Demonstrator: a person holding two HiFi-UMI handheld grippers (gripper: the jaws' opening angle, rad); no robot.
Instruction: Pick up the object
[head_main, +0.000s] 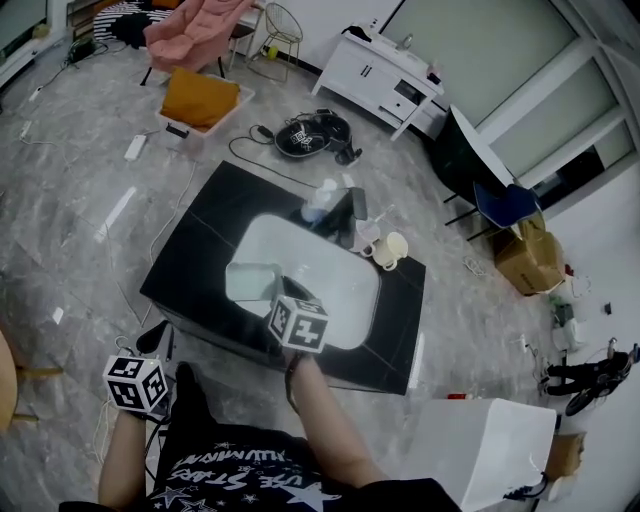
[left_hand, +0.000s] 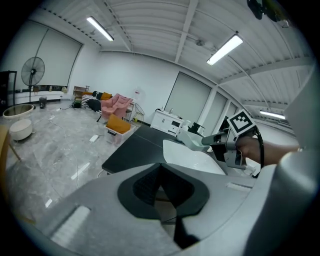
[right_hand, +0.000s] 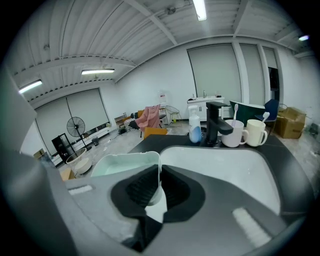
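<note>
A pale green plastic tub hangs over the left end of the white sink, which is set in a black counter. My right gripper is shut on the tub's near wall. In the right gripper view that thin wall runs up between the two dark pads of the right gripper, and the tub's hollow lies to the left. My left gripper is held low beside the person, off the counter's near left corner. In the left gripper view the left gripper has its jaws together with nothing between them, and the tub shows ahead.
At the sink's far rim stand a black faucet, a soap bottle and two mugs. Bare black counter lies left of the sink. A white box stands on the floor at the near right.
</note>
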